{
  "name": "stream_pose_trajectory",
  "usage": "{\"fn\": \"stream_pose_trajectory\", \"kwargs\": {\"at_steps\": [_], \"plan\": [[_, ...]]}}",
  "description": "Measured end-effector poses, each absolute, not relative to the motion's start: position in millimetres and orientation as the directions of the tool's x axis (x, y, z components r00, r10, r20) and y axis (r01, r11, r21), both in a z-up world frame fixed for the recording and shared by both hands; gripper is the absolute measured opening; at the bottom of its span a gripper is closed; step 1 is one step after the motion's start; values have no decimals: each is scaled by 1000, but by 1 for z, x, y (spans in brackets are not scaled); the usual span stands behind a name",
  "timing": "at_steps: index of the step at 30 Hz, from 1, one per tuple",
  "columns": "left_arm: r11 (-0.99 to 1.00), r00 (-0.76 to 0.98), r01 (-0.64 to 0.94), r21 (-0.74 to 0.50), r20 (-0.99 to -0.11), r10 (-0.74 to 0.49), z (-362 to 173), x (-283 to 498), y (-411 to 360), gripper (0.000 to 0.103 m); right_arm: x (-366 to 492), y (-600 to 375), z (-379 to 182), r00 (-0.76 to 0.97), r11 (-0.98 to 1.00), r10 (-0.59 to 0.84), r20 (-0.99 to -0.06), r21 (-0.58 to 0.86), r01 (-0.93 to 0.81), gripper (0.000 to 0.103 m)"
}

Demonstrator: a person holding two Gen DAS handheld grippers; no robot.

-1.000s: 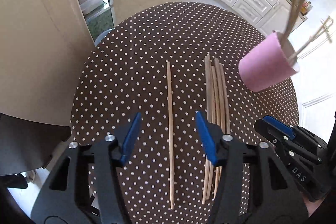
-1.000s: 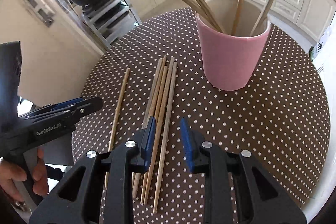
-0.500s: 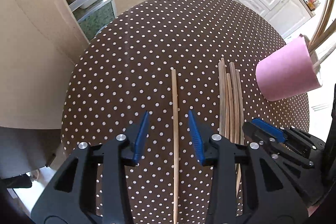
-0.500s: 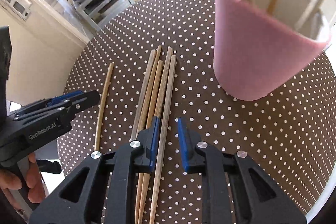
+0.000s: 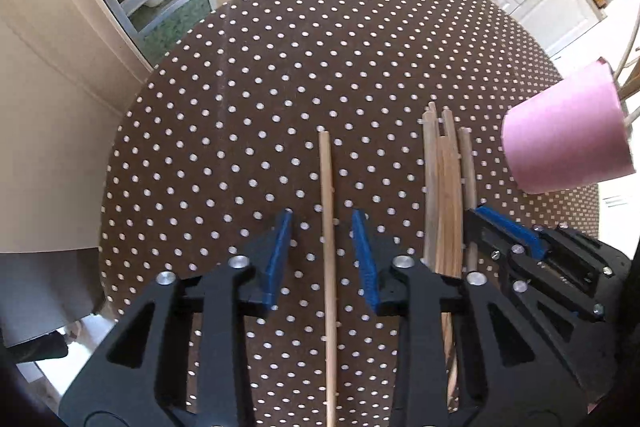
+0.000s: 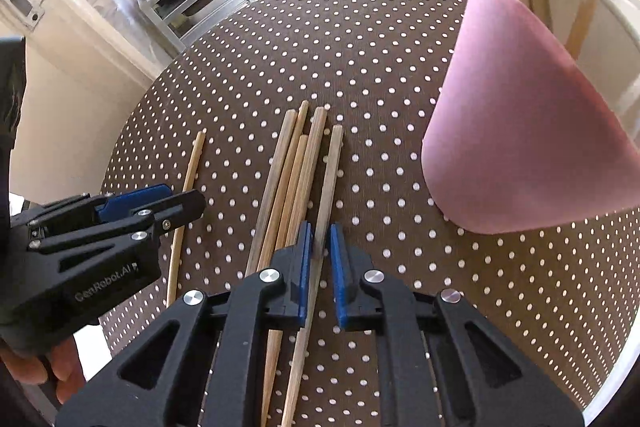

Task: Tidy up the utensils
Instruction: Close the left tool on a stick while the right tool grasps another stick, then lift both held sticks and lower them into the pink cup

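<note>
Your left claw point(image 5: 322, 223) points down at the polka-dot counter point(image 5: 280, 67) with its blue pads straddling a single chopstick point(image 5: 327, 187) that lies apart from the rest — the jaws are closing, yet a gap shows on both sides of the stick, so nothing is gripped. Your right claw point(image 6: 319, 239) sits over the bundle of chopsticks point(image 6: 288, 167) just beside it; its pads are drawn nearly together around the rightmost chopstick point(image 6: 330, 167) of that bundle, which runs straight between them, and they look clamped on it. All the loose sticks lie flat on the counter, roughly parallel. The pink cup point(image 6: 520, 115) stands to the right of the bundle, near it but not touching, with several sticks already leaning inside. In the right wrist view, part of your hand point(image 6: 36, 367) shows under the left claw's body.
</note>
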State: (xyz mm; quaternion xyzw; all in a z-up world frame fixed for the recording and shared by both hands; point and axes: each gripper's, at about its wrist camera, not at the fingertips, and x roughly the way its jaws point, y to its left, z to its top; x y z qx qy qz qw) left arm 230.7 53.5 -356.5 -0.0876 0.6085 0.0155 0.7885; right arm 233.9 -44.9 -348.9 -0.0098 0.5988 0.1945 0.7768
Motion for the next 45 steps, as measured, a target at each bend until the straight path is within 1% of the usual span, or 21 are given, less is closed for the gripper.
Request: {"fn": "stream_pose_trajectory", "kwargs": {"at_steps": [1,2,3,5,7,11,15,23,32,38,45], "plan": [[986,260,-131,-103,-963,-66,-357,231,53,21,235,-44,-349,209,925,290,-934,217,-313,8],[988,263,-129,-85,-964,-48,-357,230,52,17,235,-43,-350,212,925,288,-934,214,-315,7],[988,266,-128,-83,-963,-46,-357,230,52,17,233,-44,-349,215,924,287,-933,211,-318,7],[988,271,-131,-85,-961,-47,-358,229,52,9,231,-43,-348,222,921,274,-936,189,-341,7],[987,272,-127,-100,-960,-62,-357,224,50,6,231,-42,-348,221,917,280,-934,193,-349,6],[988,287,-96,-120,-954,-88,-349,214,40,5,227,-50,-347,200,910,328,-923,252,-329,5],[985,317,-80,-154,-941,-122,-333,203,40,5,218,-64,-329,218,892,388,-895,306,-333,4],[977,434,-4,-213,-881,-190,-274,171,40,5,196,-93,-277,305,873,464,-831,370,-319,4],[966,571,101,-240,-781,-254,-199,135,26,5,157,-122,-212,448,877,469,-761,344,-334,4],[956,627,165,-244,-722,-293,-164,120,13,5,137,-135,-168,540,881,467,-701,318,-349,4],[944,685,211,-255,-651,-329,-123,108,4,5,131,-142,-134,622,884,464,-630,290,-366,4]]}}
